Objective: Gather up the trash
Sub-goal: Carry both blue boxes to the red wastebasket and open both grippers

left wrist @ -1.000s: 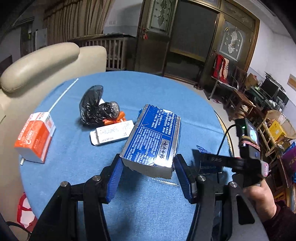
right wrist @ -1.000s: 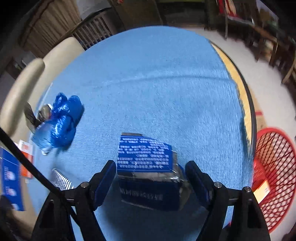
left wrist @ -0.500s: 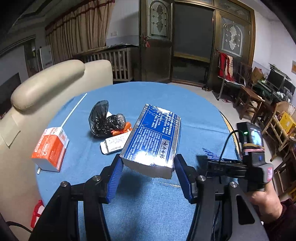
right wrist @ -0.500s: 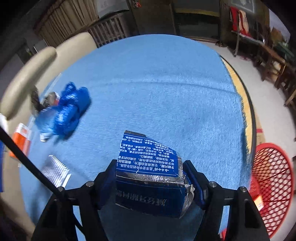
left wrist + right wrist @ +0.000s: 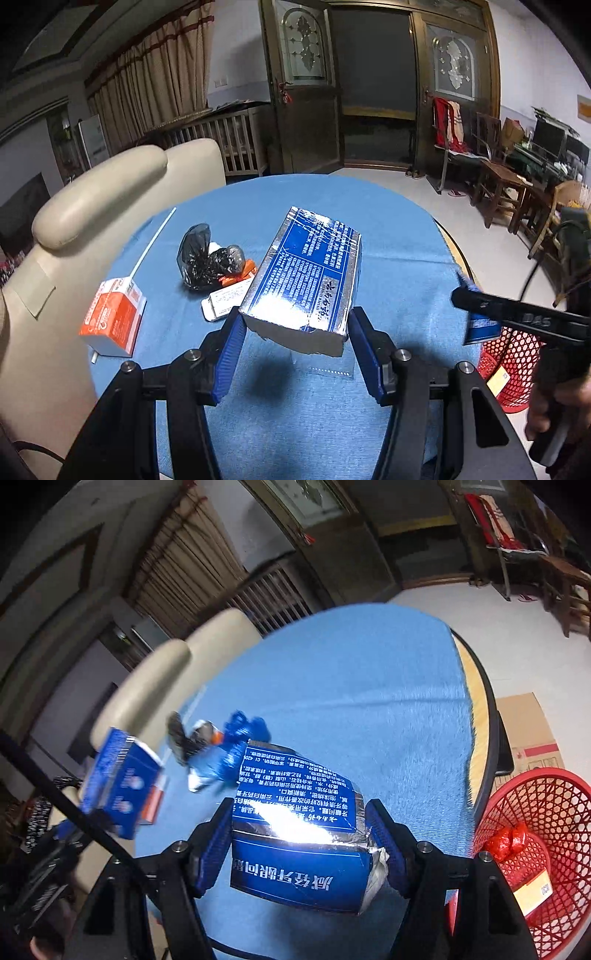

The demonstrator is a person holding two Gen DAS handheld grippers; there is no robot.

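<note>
Both hands are loaded! The left gripper (image 5: 295, 328) is clamped on a blue-and-silver carton (image 5: 306, 280), pads pressed to both long sides, and the carton hangs clear above the blue surface (image 5: 388, 258), throwing a shadow on the cloth below. The right gripper (image 5: 299, 845) is clenched on a second blue carton (image 5: 295, 834), foil torn at one corner, also lifted off the surface and tilted up toward the camera.

Work outward from the left carton: just beyond it lies a white blister strip (image 5: 225, 301), touching an orange wrapper (image 5: 238, 273) and a knotted black bag (image 5: 207, 258). Further left of that stands an orange-and-white box (image 5: 114, 321) near the surface's edge, with a thin white stick (image 5: 153, 240) lying behind it. A crumpled blue wrapper (image 5: 240, 746) sits past the right carton, blurred in the right wrist view.

Off to the right of the surface, down on the floor, there's the red mesh basket (image 5: 554, 812), with a red scrap (image 5: 511, 840) and a yellow-labelled piece (image 5: 535, 890) inside. A cream padded chair (image 5: 110, 192) hugs the surface's far left.
</note>
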